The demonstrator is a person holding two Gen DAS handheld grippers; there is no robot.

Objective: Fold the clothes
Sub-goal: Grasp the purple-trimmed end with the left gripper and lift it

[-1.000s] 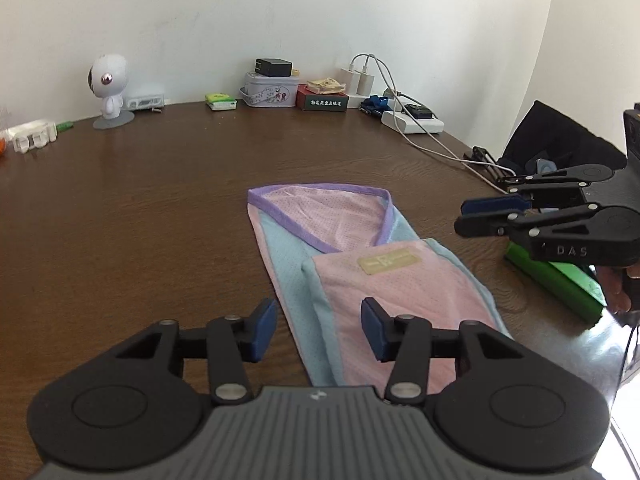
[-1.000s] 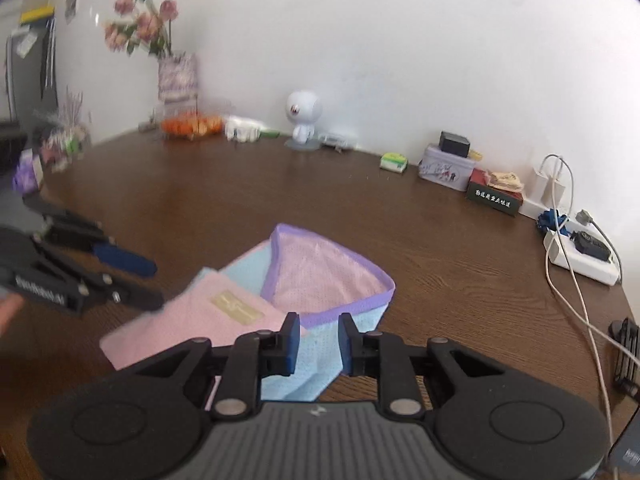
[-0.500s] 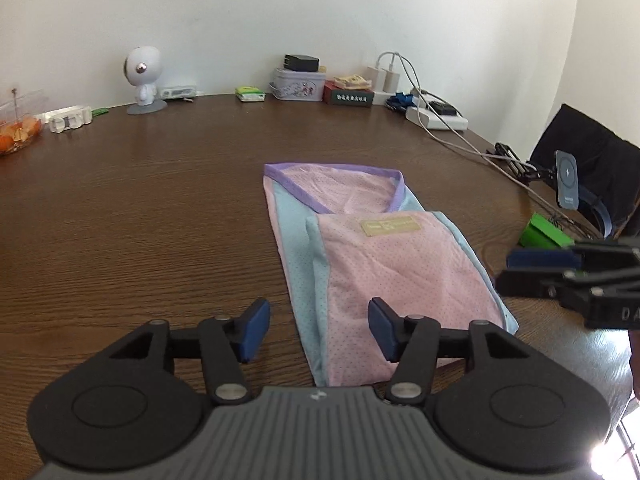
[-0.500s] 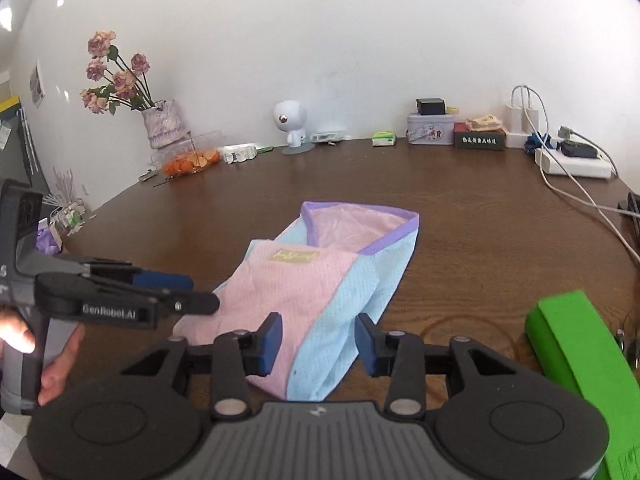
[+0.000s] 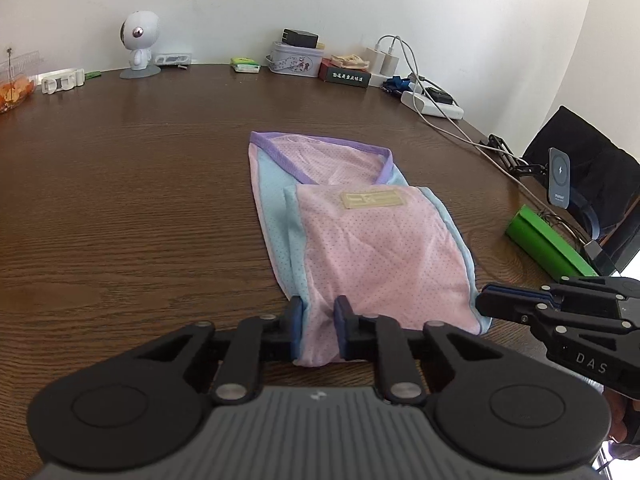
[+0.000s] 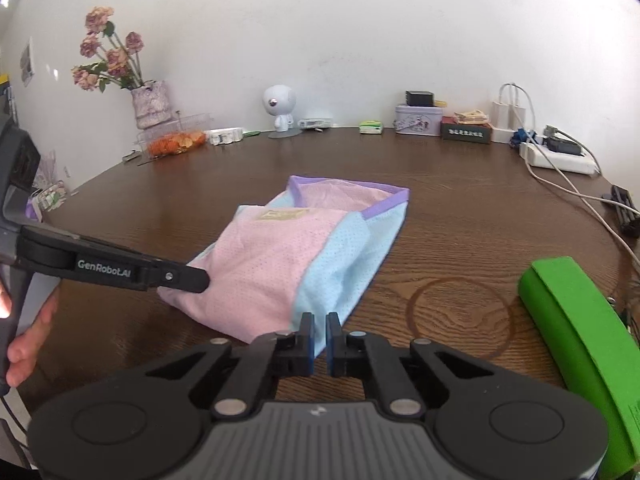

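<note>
A pink and light-blue mesh garment (image 5: 360,240) with a purple waistband lies partly folded on the brown table; it also shows in the right wrist view (image 6: 296,252). My left gripper (image 5: 318,320) is closed on the garment's near left corner, cloth pinched between its blue pads. My right gripper (image 6: 319,336) is closed on the near right, light-blue corner. Each gripper shows in the other's view: the right one (image 5: 486,304) at the cloth's right corner, the left one (image 6: 200,278) at its left corner.
A green box (image 6: 580,344) lies at the right table edge, next to cables and a power strip (image 5: 432,106). A white toy robot (image 5: 138,46), tins, boxes and chargers line the far wall. A flower vase (image 6: 150,102) stands far left.
Both grippers have come down to the garment's near edge and closed on its two near corners. They were open and above the cloth before.
</note>
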